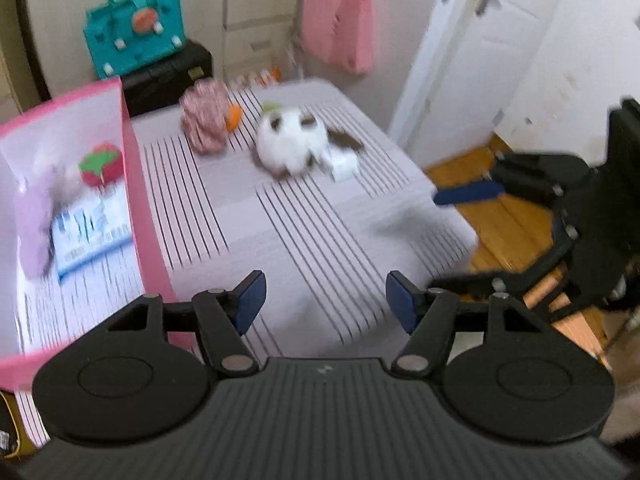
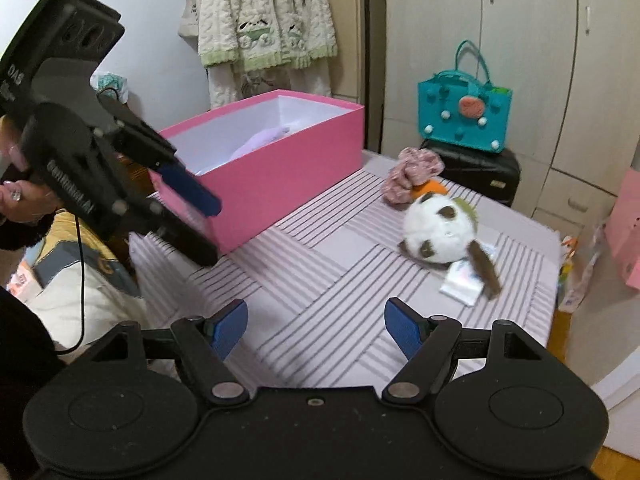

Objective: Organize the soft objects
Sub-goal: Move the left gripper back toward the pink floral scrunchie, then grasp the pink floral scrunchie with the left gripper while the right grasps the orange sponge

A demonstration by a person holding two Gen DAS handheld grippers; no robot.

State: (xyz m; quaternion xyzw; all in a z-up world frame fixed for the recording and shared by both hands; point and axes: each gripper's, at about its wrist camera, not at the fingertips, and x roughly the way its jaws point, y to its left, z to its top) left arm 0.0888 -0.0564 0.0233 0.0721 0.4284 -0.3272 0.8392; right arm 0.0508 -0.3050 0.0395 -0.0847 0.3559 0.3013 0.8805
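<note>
A pink box (image 1: pixel 134 168) stands at the table's left; inside lie a red strawberry plush (image 1: pixel 101 164), a lilac soft toy (image 1: pixel 34 224) and a tissue pack (image 1: pixel 90 230). The box also shows in the right wrist view (image 2: pixel 280 176). On the striped table lie a white and brown plush (image 1: pixel 290 142) (image 2: pixel 438 230), a pink floral fabric piece (image 1: pixel 205 117) (image 2: pixel 412 174), an orange soft item (image 1: pixel 234 117) (image 2: pixel 430 188) and a white tissue pack (image 1: pixel 340 162) (image 2: pixel 464 280). My left gripper (image 1: pixel 322 300) is open and empty over the table by the box. My right gripper (image 2: pixel 316 330) is open and empty above the table.
A teal bag (image 1: pixel 134 36) (image 2: pixel 464 114) sits on a black case (image 1: pixel 168 74) behind the table. A pink bag (image 1: pixel 338 30) hangs on the cabinet. A white door (image 1: pixel 472 52) and wooden floor (image 1: pixel 492 216) lie to the right. Clothes (image 2: pixel 264 20) hang on the wall.
</note>
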